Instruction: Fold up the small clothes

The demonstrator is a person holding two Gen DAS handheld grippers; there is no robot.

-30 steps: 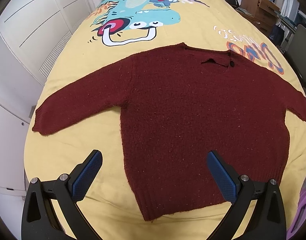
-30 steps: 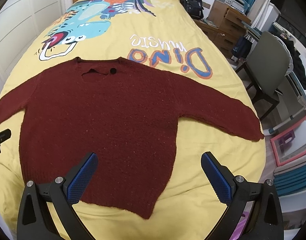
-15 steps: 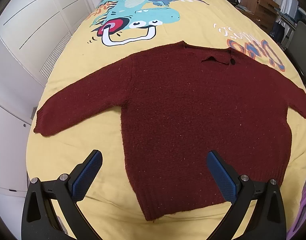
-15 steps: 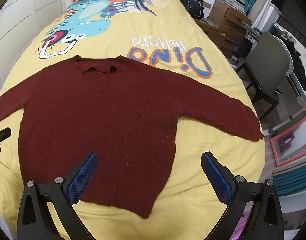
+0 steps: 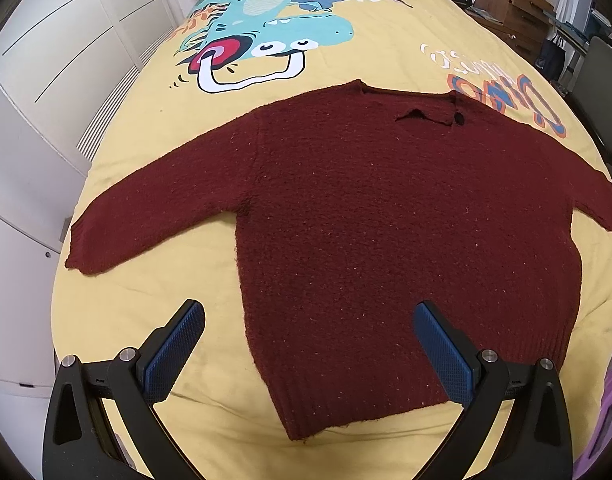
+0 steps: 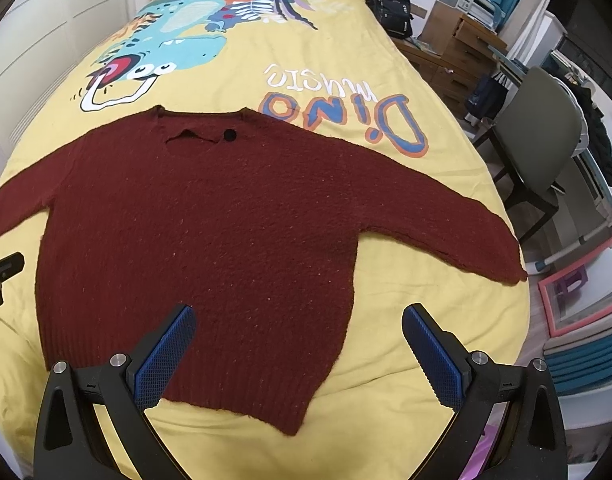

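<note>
We hold the left gripper [image 5: 308, 344] and right gripper [image 6: 298, 346] wide apart, empty, above the hem of the sweater [image 5: 406, 240] spread flat on the bed [image 5: 146, 308]. Pinching thick knit could grab the bedcover too. Only the right view shows the right cuff [image 6: 502, 264] and chair [image 6: 542, 144].

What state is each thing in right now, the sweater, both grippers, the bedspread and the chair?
Sweater: spread flat, unfolded, both sleeves out to the sides.
Left gripper: open, empty, above the hem.
Right gripper: open, empty, above the hem.
Bedspread: lies smooth under the sweater.
Chair: empty, beside the bed.
</note>
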